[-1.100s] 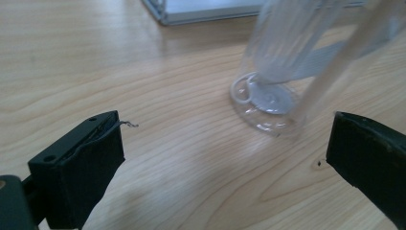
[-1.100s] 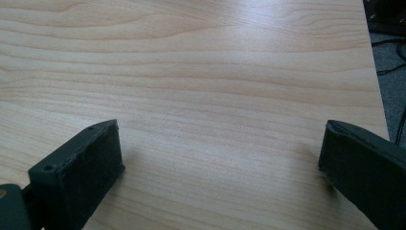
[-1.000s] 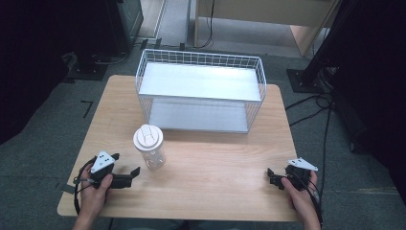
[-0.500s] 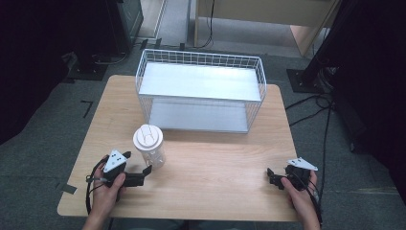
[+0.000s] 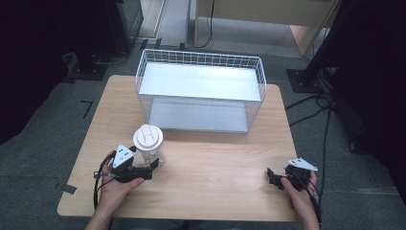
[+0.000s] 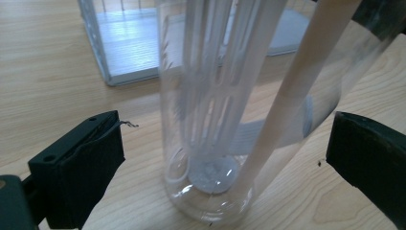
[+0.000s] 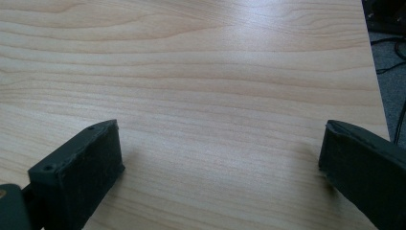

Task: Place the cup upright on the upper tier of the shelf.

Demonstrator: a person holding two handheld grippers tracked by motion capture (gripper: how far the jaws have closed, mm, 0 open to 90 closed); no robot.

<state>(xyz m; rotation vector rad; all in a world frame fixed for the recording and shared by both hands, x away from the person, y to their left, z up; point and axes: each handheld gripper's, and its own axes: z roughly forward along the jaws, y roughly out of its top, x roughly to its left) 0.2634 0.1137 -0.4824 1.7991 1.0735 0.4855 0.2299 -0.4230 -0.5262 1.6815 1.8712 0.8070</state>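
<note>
1. Left tongs [image 5: 154, 164]: jaws spread wide, one on each side of the clear bottle [image 5: 149, 146] low near its base. The left gripper view shows gaps on both sides, so no contact and nothing held.
2. Right tongs [image 5: 270, 176]: jaws wide apart, empty, low over bare table [image 5: 220, 187] at the front right, well apart from the bottle.
3. Bottle stands upright, white lid on, near the front left, just in front of the wire basket [image 5: 201, 91].
4. Progress: early. Approach looks done; closing on the bottle, lifting and any placing are not yet done.
</note>
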